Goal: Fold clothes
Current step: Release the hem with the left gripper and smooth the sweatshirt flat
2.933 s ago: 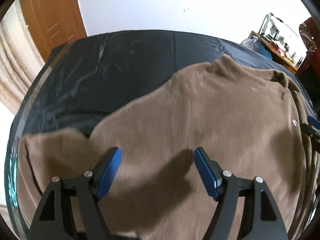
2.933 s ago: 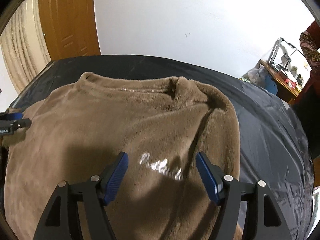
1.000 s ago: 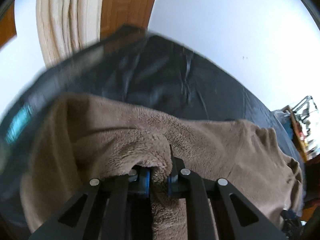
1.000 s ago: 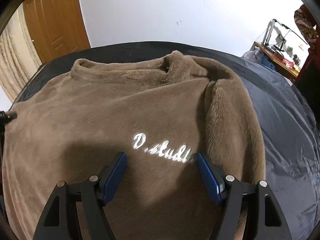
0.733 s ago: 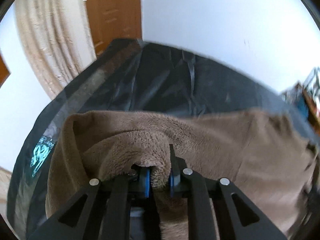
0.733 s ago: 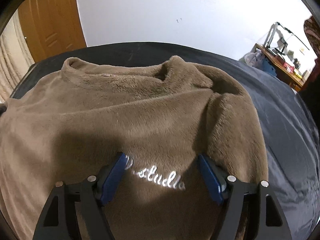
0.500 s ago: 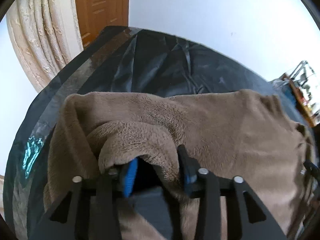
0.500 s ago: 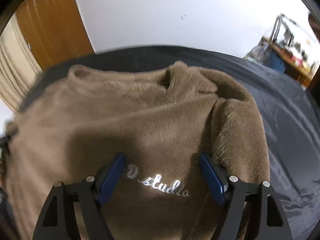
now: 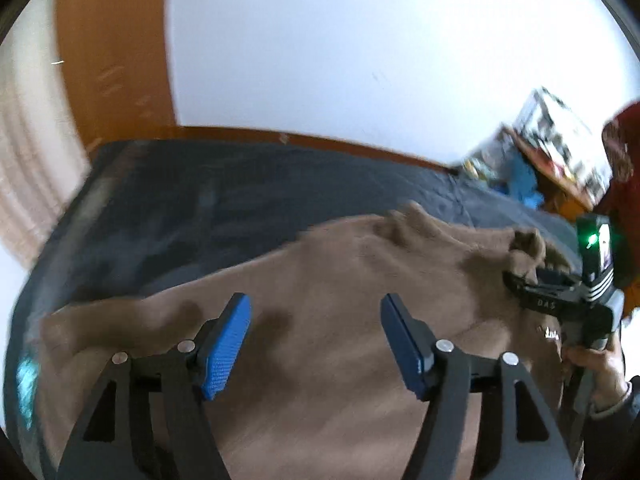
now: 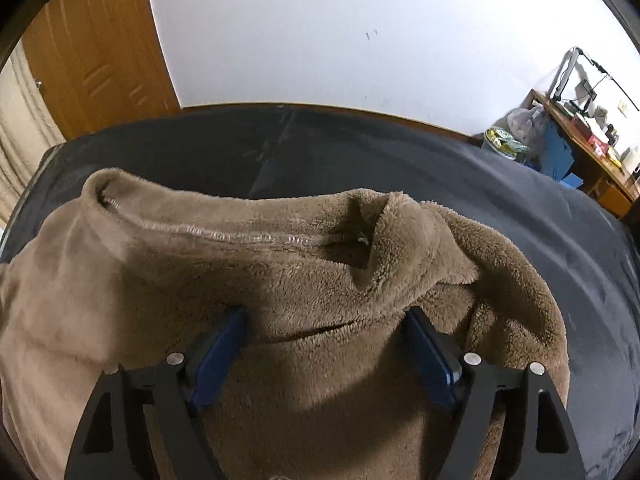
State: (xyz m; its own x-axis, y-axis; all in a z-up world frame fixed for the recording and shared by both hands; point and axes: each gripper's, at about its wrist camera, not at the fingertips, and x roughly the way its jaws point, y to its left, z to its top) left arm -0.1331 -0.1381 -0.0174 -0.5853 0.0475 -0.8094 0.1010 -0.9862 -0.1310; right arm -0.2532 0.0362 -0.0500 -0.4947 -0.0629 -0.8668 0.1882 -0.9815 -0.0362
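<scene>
A brown fleece sweater [image 9: 340,280] lies spread on a black sheet [image 9: 200,208]. My left gripper [image 9: 316,312] is open and empty above the sweater's left part. In the right wrist view the sweater [image 10: 280,264] fills the lower frame, its collar [image 10: 224,232] toward the far side. My right gripper [image 10: 324,320] is open, its blue pads [image 10: 218,348] standing on either side of a raised fold of fleece below the collar. The right gripper also shows in the left wrist view [image 9: 516,280], by the collar at the sweater's right side.
The black sheet [image 10: 440,160] covers the surface beyond and to the right of the sweater. A white wall and a wooden door [image 10: 100,52] stand behind. A cluttered desk [image 10: 576,120] is at the far right. A curtain [image 9: 28,160] hangs at left.
My left gripper has opened, let go of the sleeve and lifted away. My right gripper has moved forward to the collar, with fleece bunched between its open fingers.
</scene>
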